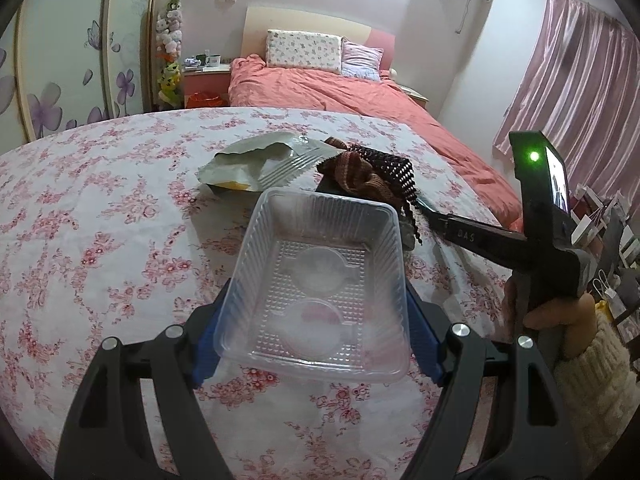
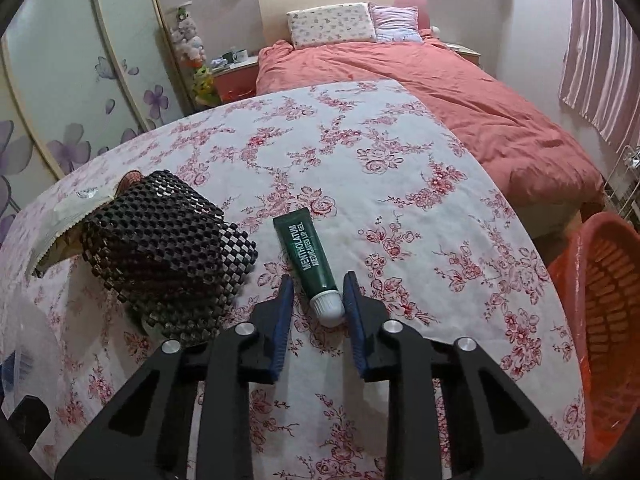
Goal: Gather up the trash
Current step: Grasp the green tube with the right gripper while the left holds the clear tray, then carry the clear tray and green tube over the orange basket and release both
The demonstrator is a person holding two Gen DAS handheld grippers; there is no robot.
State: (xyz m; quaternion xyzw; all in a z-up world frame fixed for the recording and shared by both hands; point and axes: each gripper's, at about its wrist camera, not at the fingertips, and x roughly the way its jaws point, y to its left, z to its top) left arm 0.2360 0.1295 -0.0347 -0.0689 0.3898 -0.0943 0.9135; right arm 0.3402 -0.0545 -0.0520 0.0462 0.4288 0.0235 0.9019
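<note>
My left gripper (image 1: 316,312) is shut on a clear plastic tray (image 1: 316,280) and holds it above the floral table (image 1: 100,240). An opened silver snack wrapper (image 1: 260,160) lies on the table beyond it, beside a black beaded purse (image 1: 376,176). My right gripper (image 2: 318,284) is open, its blue fingers on either side of the white cap of a green lip gel tube (image 2: 308,256) that lies on the table. The purse (image 2: 160,240) lies left of the tube, with the wrapper (image 2: 60,220) partly hidden behind it. The right gripper also shows in the left wrist view (image 1: 440,220).
An orange-red mesh basket (image 2: 600,340) stands at the table's right edge. A bed with a coral duvet (image 2: 460,92) lies behind the table. A wardrobe with flower decals (image 1: 60,80) is on the left, pink curtains (image 1: 580,100) on the right.
</note>
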